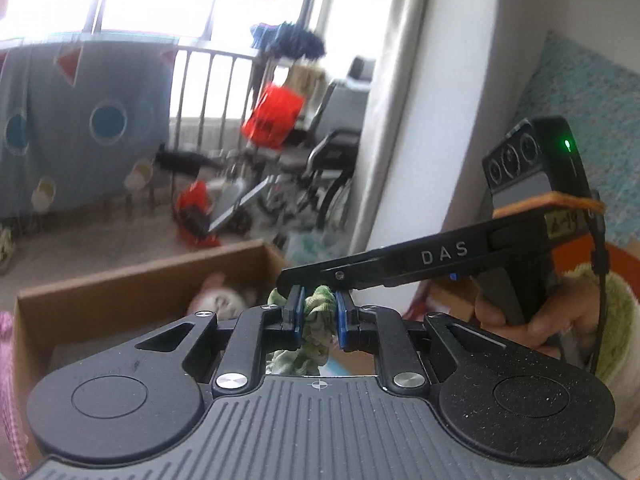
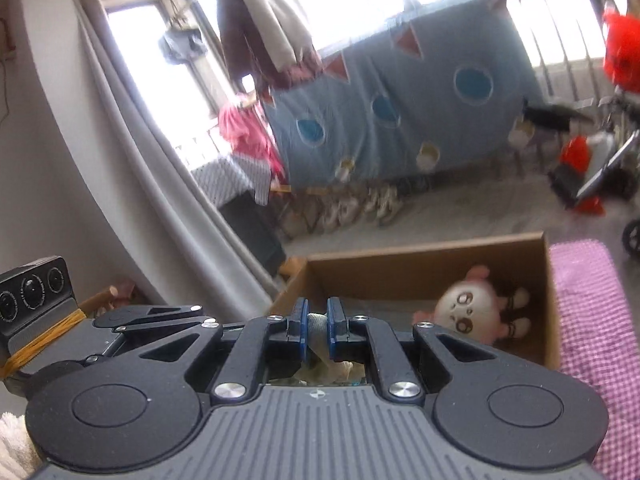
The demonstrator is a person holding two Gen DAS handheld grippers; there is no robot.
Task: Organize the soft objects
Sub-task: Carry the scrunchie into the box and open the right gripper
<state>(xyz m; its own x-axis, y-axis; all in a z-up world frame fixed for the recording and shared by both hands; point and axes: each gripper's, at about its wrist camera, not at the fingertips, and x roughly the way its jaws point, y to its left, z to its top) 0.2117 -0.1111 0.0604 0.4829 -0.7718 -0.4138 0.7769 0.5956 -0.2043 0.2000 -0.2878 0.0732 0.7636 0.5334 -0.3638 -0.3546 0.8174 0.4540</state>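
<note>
Up close, left gripper [image 1: 318, 316]: blue pads clenched on a twisted, nubby green terry cloth [image 1: 316, 332], which bunches between them and trails down toward the camera. Black matte linkage, silver rivets, ribbed grey housing below.

Right gripper [image 2: 317, 328]: blue pads clamped on a thin pale, finely woven fold of fabric [image 2: 318, 326]; whether it is the same cloth as the green one cannot be told. In the left wrist view the right gripper's slim black fingers come in from the right and end just beside the green cloth; a hand [image 1: 536, 320] wraps its handle.

Beyond both grippers: open corrugated cardboard box [image 2: 424, 250], rectangular, plain brown walls. Inside, against its right wall, lies a round-headed plush toy [image 2: 476, 312], white face, pink ears and limbs, on its side.

Right of the box, touching its wall: pink-and-white gingham fabric [image 2: 592, 320], soft, rounded edge.

Farther out: grey floor [image 2: 460, 220], pale pleated curtain [image 2: 152, 184], blue-grey sheet [image 2: 400, 120] with round blue patches and red triangles hanging over a railing.
</note>
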